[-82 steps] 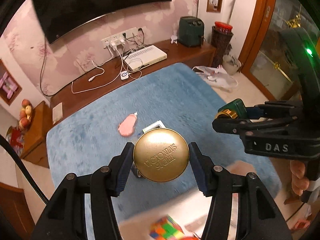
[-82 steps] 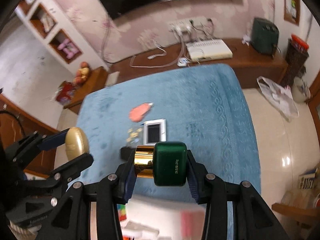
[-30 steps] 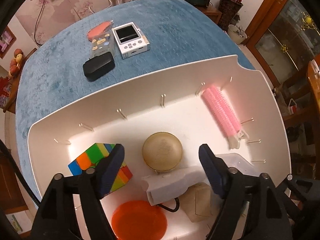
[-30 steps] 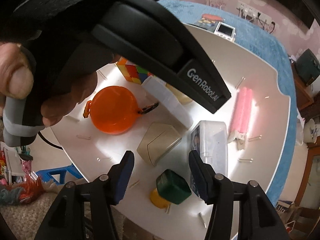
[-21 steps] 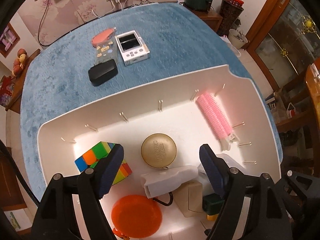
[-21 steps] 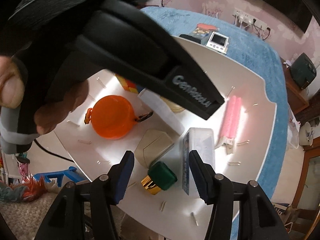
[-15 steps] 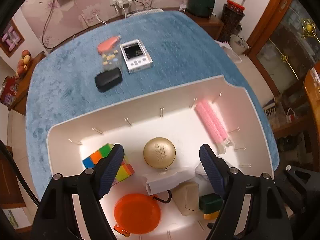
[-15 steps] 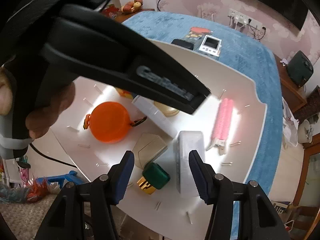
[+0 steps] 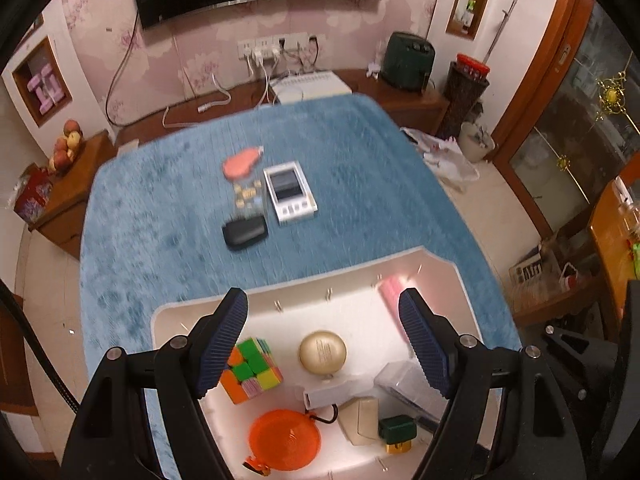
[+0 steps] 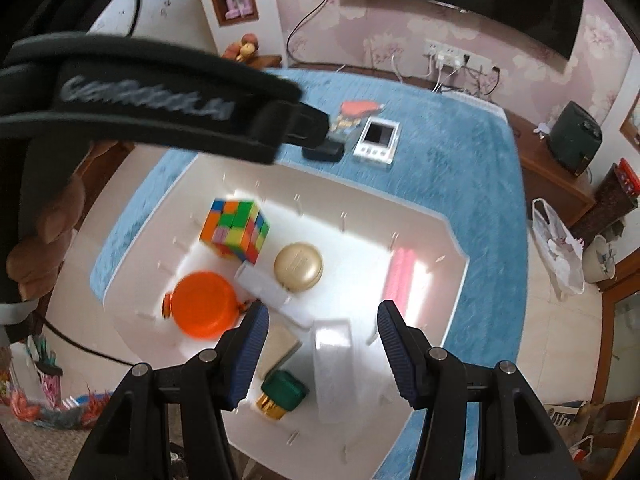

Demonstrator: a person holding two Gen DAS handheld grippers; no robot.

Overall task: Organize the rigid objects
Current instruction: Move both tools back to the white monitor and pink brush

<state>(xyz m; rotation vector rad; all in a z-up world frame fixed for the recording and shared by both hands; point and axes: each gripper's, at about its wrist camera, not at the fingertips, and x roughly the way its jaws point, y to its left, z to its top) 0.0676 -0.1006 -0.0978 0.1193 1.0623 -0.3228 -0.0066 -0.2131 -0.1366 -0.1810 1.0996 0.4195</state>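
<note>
Both grippers (image 9: 322, 338) (image 10: 318, 354) have risen, empty, above tray (image 9: 448, 276).

White bin (image 9: 280, 300): open-topped, on the blue-covered surface, directly below both hand-held grippers.
Gold round compact (image 9: 322, 352): lid up, mid-bin, under the gap of the left hand-held gripper (image 9: 322, 346).
Green bottle (image 10: 285, 394): gold cap, on its side, near corner of bin, just inside the left finger of the right hand-held gripper (image 10: 319, 354).
Colour cube (image 9: 250, 370): tilted on an edge, beside the left finger.
Orange round case (image 9: 285, 440): flat, near edge.
Pink roller (image 10: 400, 276): lengthwise along the bin's right wall.
Black case (image 9: 245, 231), white device (image 9: 290, 193): beyond the bin, well ahead, side by side.
</note>
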